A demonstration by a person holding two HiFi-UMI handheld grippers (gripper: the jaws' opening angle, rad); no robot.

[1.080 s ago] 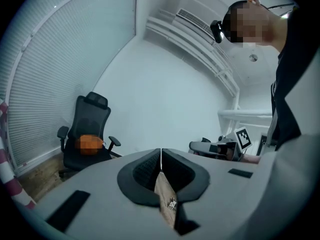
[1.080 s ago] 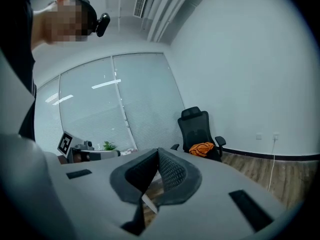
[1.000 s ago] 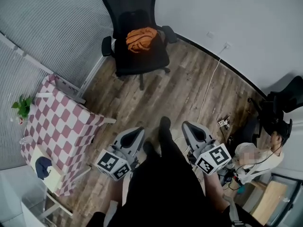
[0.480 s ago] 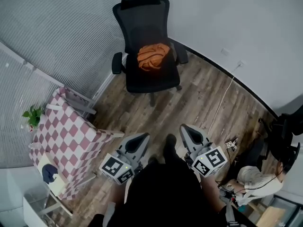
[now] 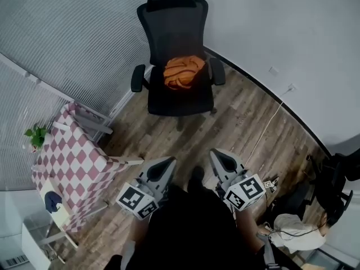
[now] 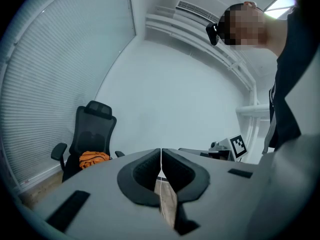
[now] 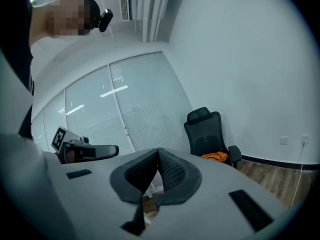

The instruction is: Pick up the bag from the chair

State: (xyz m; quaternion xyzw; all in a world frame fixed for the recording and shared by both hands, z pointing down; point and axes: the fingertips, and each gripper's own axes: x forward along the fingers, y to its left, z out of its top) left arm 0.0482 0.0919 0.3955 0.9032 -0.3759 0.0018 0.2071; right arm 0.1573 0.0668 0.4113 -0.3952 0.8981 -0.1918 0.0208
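Two grippers, both clenched and empty. On the left gripper point(image 6: 161, 165), black jaws pressed flat against each other along their whole length, with nothing caught between them. On the right gripper point(image 7: 157, 160), the same: tips meeting, no gap, nothing held. Held low and side by side just in front of the person's dark-clothed body point(image 5: 194, 229), jaws aimed ahead over the wood-plank floor point(image 5: 236, 117), well apart from the chair.

Straight ahead of both, backed against the white wall, a black mesh office chair point(image 5: 179, 35) with headrest and two armrests. On its seat, pushed back against the backrest and lying between the armrests, the orange bag point(image 5: 184, 72), crumpled and slumped. Touched by neither gripper.

Off to the left, beside the blind-covered glass wall point(image 5: 62, 32), a small table under a pink-and-white checked cloth point(image 5: 67, 156). By its far left corner, a small green potted plant point(image 5: 35, 135); just off its near corner, a pale card with a dark blue shape point(image 5: 52, 200).

Off to the right, a white cable point(image 5: 264, 131) trailing across the floor from a wall socket point(image 5: 291, 88) toward clutter at the lower right, where a second person in white point(image 5: 295, 232) sits, partly cut off by the frame edge.
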